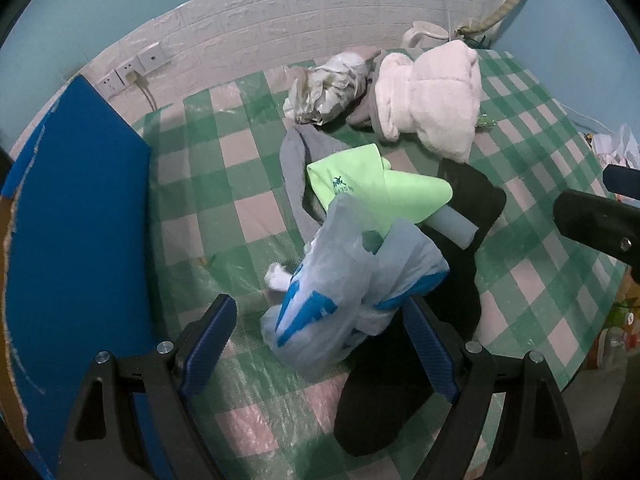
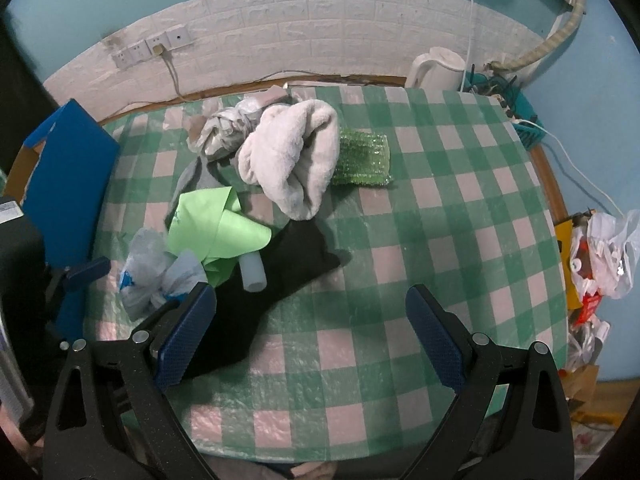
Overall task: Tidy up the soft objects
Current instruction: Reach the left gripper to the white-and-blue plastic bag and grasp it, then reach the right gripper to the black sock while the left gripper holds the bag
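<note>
A crumpled white-and-blue plastic bag (image 1: pixel 344 292) lies between the fingers of my left gripper (image 1: pixel 320 324), which is open around it. The bag (image 2: pixel 156 272) rests against a light green cloth (image 1: pixel 360 184) and a black cloth (image 1: pixel 452 280). A white tube (image 2: pixel 253 272) lies on the black cloth (image 2: pixel 280 276). Farther back are a grey cloth (image 1: pixel 296 160), a pale fluffy towel (image 2: pixel 292 156) and a crumpled patterned cloth (image 2: pixel 224 128). My right gripper (image 2: pixel 312 320) hangs open over bare tablecloth, its left finger over the black cloth's edge.
A green-and-pink checked tablecloth (image 2: pixel 460 220) covers the table. A blue box (image 1: pixel 80 216) stands at the left edge. A green scrubber (image 2: pixel 362 156) lies beside the towel. A white kettle (image 2: pixel 438 68) sits at the back. Bags (image 2: pixel 604 256) crowd the right, off the table.
</note>
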The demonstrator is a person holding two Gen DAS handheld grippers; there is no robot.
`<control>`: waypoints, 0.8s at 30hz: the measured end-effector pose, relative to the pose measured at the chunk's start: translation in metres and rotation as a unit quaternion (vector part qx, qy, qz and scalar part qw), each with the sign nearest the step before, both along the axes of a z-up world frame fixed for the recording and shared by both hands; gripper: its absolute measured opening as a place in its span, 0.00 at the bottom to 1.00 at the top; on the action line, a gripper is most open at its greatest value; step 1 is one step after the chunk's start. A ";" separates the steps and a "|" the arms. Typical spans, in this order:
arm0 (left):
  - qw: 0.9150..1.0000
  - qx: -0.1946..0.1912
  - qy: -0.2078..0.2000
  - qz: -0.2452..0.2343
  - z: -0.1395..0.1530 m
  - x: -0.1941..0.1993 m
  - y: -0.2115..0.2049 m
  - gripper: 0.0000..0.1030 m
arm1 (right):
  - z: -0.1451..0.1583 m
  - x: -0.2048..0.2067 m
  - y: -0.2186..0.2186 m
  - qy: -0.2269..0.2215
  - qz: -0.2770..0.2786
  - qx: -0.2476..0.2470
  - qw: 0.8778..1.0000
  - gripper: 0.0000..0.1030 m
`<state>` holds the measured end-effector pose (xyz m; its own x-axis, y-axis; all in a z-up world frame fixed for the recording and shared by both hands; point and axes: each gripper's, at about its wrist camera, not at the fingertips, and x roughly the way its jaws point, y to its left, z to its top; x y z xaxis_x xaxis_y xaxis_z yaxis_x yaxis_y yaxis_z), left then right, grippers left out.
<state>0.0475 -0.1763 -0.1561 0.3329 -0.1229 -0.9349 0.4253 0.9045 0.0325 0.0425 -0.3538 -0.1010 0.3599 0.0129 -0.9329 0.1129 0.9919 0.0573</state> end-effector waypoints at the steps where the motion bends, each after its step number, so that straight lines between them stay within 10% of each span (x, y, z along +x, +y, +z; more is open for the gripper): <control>1: 1.000 -0.001 0.001 0.001 -0.002 0.001 0.001 0.78 | -0.001 0.000 0.000 0.002 0.001 -0.001 1.000 0.93; 7: 1.000 -0.018 0.024 0.007 -0.012 0.003 0.006 0.48 | -0.006 0.001 0.004 0.009 0.004 -0.005 1.000 0.93; 24: 0.999 0.002 0.026 0.038 -0.007 0.000 0.033 0.43 | -0.037 0.009 0.041 0.058 0.019 0.021 0.998 0.93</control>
